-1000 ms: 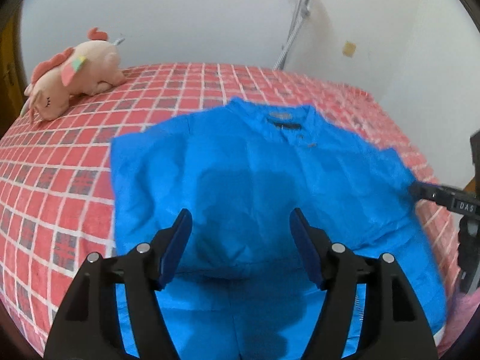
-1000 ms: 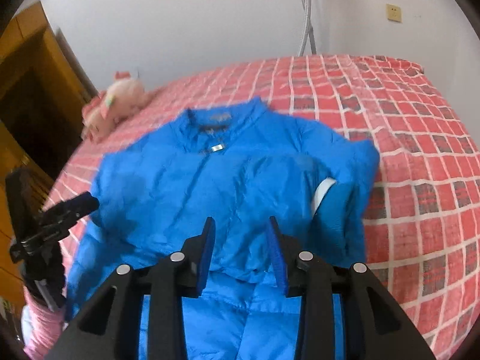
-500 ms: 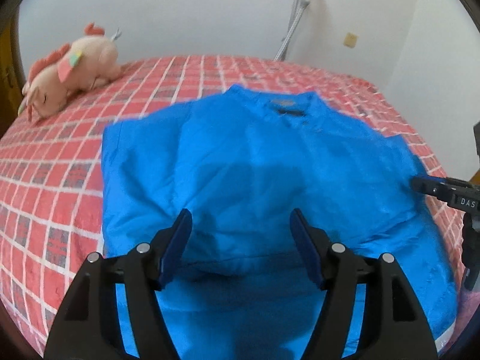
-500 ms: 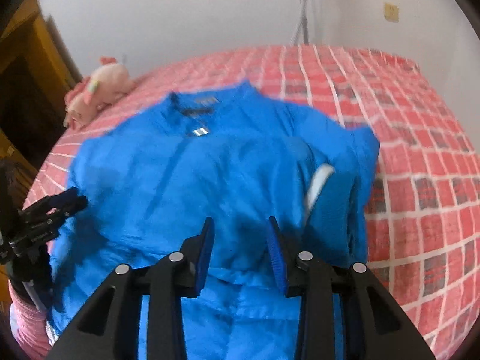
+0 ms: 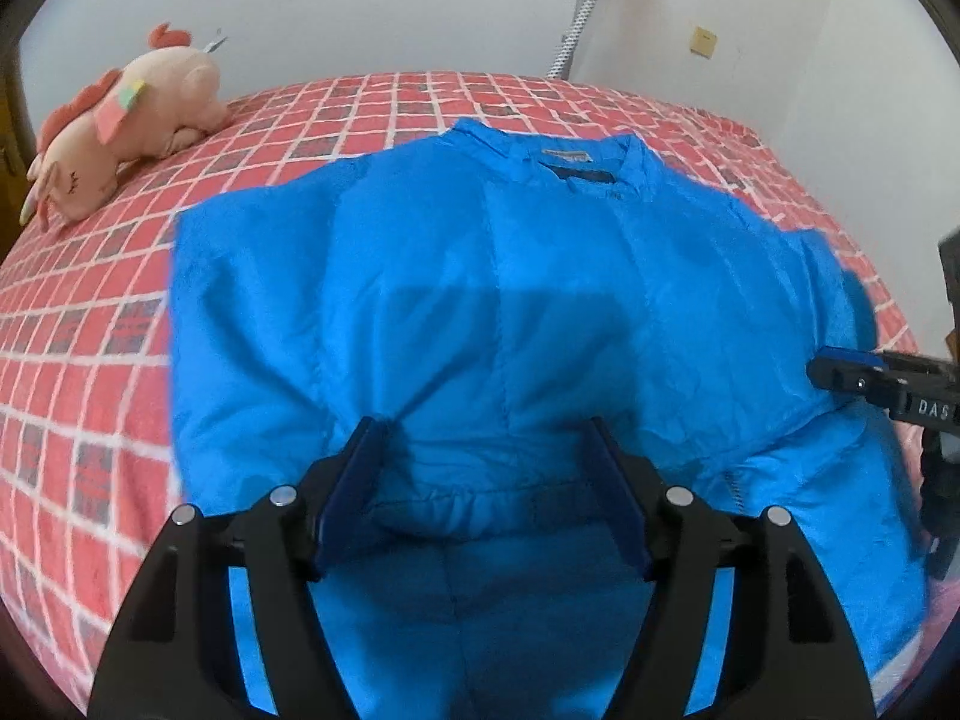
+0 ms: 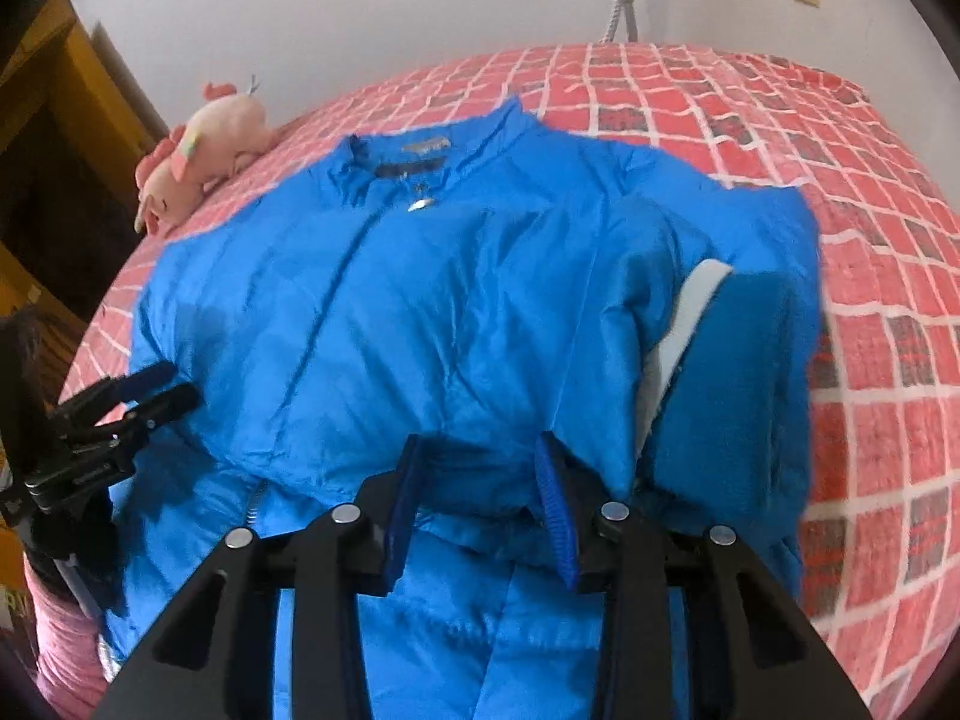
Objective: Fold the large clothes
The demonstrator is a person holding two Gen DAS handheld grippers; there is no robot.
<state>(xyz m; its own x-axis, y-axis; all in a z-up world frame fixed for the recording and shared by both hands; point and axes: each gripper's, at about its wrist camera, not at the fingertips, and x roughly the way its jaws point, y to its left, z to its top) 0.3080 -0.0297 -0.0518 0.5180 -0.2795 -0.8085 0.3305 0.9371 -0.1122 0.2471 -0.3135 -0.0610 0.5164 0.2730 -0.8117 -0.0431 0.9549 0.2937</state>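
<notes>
A large bright blue padded jacket lies front up on the bed, collar at the far side, sleeves folded in over the body. It also fills the right wrist view, where a white lining strip shows at a folded sleeve. My left gripper is open and empty, low over the jacket's lower part near a folded cuff. My right gripper is open and empty over the jacket's near right part; it also shows in the left wrist view. The left gripper shows in the right wrist view.
The bed has a red checked cover, also in the right wrist view. A pink plush unicorn lies at the far left corner. White walls stand behind. A wooden door or wardrobe is at the left.
Both grippers have moved lower and closer to the jacket, which now fills more of each view. The jacket itself lies as before. Both grippers stay open.
</notes>
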